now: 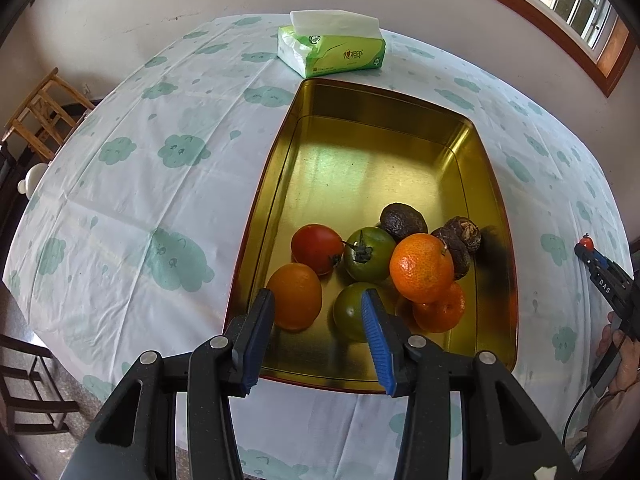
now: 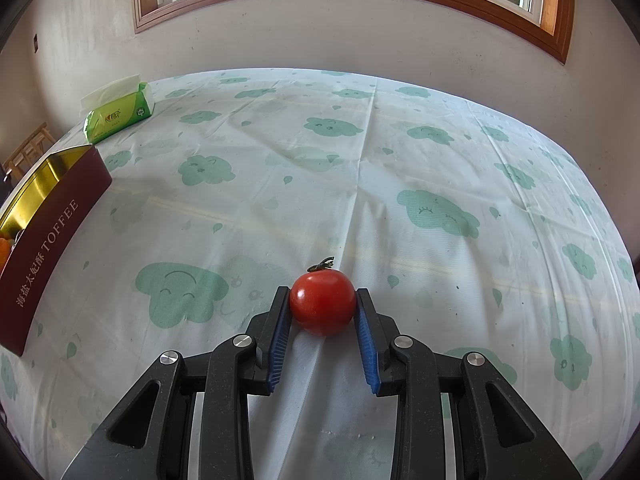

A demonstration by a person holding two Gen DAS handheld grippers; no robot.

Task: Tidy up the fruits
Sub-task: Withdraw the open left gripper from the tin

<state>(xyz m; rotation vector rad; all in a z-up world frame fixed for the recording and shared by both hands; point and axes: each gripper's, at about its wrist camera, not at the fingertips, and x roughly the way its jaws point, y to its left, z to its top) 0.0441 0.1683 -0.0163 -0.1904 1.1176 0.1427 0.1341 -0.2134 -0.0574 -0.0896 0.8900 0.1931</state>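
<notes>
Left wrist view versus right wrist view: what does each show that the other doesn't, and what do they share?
Only the left wrist view shows the fruit heaped inside the gold tin: oranges, green tomatoes, a red tomato, dark avocados, with the empty left gripper over them. Only the right wrist view shows the right gripper clamped on a red cherry tomato and the tin's TOFFEE lettering. Both show the tin, the tissue pack and the cloud-print tablecloth.
</notes>
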